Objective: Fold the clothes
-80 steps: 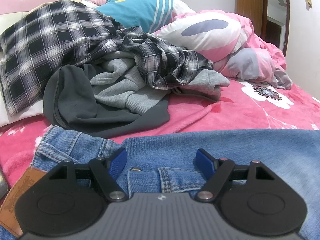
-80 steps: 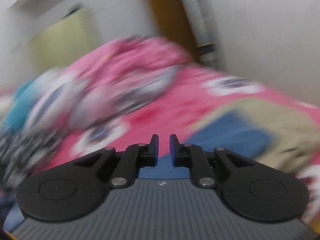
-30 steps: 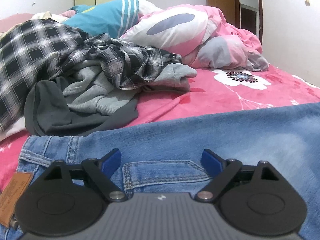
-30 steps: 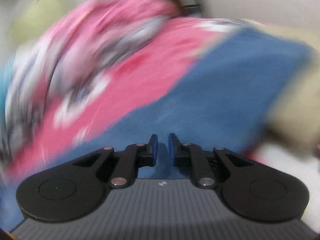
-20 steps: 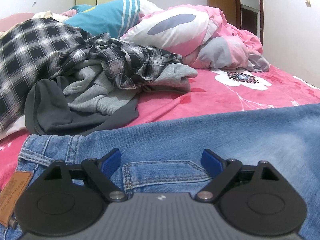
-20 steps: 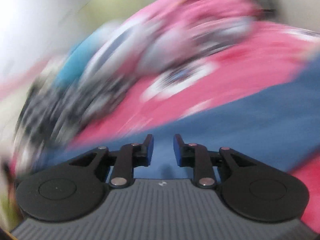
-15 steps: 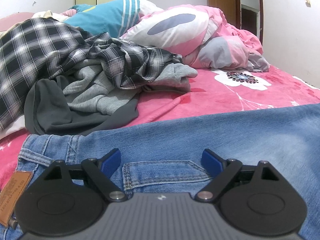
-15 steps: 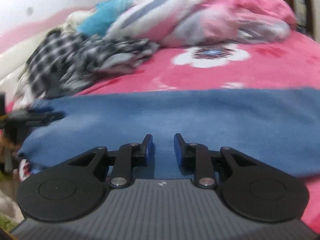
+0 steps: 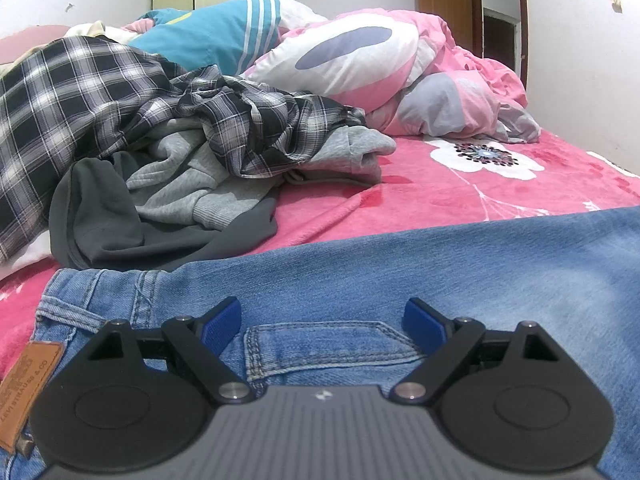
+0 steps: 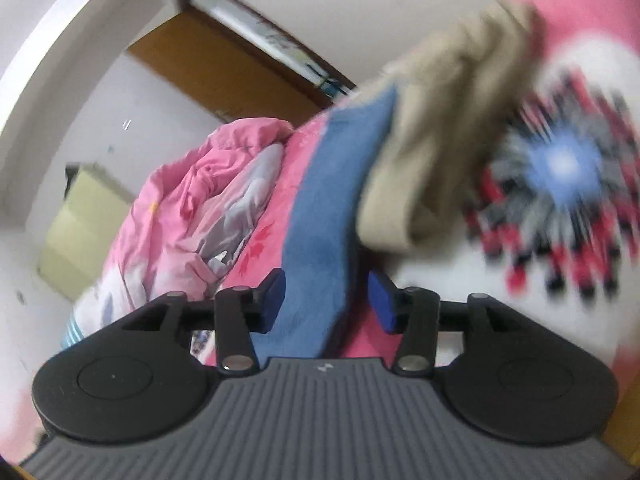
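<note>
Blue jeans [image 9: 400, 272] lie flat across the pink blanket, waistband and leather patch at the lower left of the left wrist view. My left gripper [image 9: 322, 318] hovers just over the back pocket, open wide, nothing between its pads. In the right wrist view, which is tilted and blurred, the end of the jeans [image 10: 332, 200] runs up between the fingers of my right gripper [image 10: 326, 300]. Its jaws are opening: the left pad is close to the denim and the right pad stands clear of it.
A heap of clothes lies behind the jeans: a plaid shirt [image 9: 100, 92], a grey sweatshirt [image 9: 192, 188], a dark grey garment [image 9: 104, 220]. A pink quilt [image 9: 380, 60] fills the far side. A folded beige garment [image 10: 440, 120] lies beside the jeans' end.
The left gripper has stayed put, open over the pocket. The right gripper has swung and rolled, and its jaws have spread from nearly shut to well apart around the jeans' end.
</note>
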`<state>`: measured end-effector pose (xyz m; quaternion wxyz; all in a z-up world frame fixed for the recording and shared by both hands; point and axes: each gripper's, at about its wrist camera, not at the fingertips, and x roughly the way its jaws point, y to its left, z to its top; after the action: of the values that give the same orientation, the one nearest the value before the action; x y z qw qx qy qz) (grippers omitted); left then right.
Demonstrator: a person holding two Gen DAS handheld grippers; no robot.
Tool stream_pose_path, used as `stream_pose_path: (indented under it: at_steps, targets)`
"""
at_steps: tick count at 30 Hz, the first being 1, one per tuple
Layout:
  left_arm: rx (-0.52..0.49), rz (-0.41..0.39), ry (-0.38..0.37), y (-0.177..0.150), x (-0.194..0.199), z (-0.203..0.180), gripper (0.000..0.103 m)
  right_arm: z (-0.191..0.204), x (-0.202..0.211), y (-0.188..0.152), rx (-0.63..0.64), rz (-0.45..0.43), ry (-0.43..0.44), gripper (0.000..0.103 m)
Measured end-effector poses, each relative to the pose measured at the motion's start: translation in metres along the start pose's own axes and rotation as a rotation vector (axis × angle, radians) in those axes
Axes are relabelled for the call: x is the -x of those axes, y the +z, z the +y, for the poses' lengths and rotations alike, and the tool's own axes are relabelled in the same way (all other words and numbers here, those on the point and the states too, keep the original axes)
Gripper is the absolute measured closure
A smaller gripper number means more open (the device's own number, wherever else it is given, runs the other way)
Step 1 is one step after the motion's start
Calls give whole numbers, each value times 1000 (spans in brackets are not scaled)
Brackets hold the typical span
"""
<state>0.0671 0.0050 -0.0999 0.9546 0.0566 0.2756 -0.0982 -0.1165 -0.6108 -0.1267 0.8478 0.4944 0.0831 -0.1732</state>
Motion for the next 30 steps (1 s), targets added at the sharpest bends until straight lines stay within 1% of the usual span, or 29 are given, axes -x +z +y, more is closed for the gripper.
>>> stream_pose_path:
  at_steps: [3,5,9,11,12,13,15,18,24,26,30]
  targets:
    - [0,1,0,0,0,0,13,1,-11,-2,13,-4,-29,57]
    - [0,0,0,1,0,0,13,4,-26,3,17,3,-40,57]
    - [5,-4,0,1,0,1,13,10,-55,5,32,17,-101,62]
    - [7,-5,-2,0,1,1,13,16,-64,4,49,13,-121,71]
    - [8,-6,-3,0,1,1,13,17,-66,4,53,12,-132,84]
    - [9,-7,-4,0,1,1,13,19,-64,4,51,4,-131,92]
    - [14,-9,-7,0,2,2,13,21,-59,3,43,-16,-123,97]
    - [17,-12,-9,-1,2,2,13,43,-56,0,93,-51,-92,98]
    - [17,-11,-8,-1,2,2,13,100,-48,-7,181,-75,-8,98]
    - [17,-10,-8,-1,2,2,13,123,-46,-13,209,-70,36,98]
    - [15,-8,-8,-1,2,2,13,178,-44,-41,300,-24,140,98]
